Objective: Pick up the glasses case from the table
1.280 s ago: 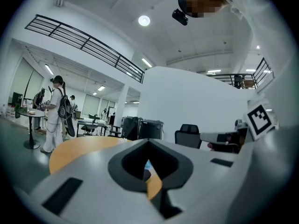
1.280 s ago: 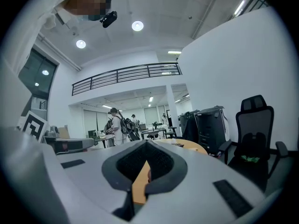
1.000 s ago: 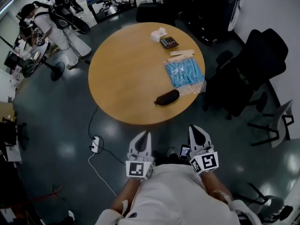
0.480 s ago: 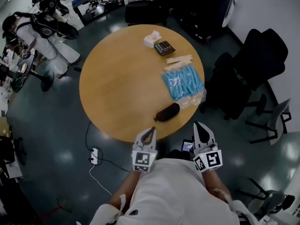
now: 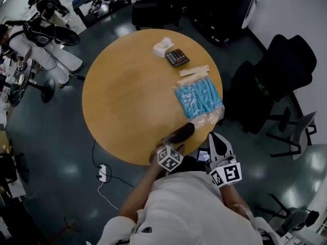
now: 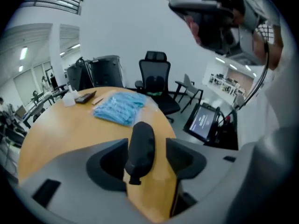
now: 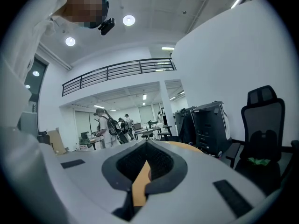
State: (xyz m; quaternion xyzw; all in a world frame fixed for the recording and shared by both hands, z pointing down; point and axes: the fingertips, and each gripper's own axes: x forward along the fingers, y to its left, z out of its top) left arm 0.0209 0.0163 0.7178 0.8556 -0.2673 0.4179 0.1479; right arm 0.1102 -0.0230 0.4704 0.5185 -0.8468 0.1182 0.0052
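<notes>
my left gripper [image 6: 146, 144] tilts down over the near edge of the table [image 5: 122, 96]. its jaws are opening, one on each side of the black case [image 5: 181, 132], with a gap between each pad and it. the case lies on the wood close to the rim, near the blue pack [image 5: 198, 97]. further right, my right gripper [image 5: 215, 138] hangs off the table's edge, jaws together, nothing between them.
</notes>
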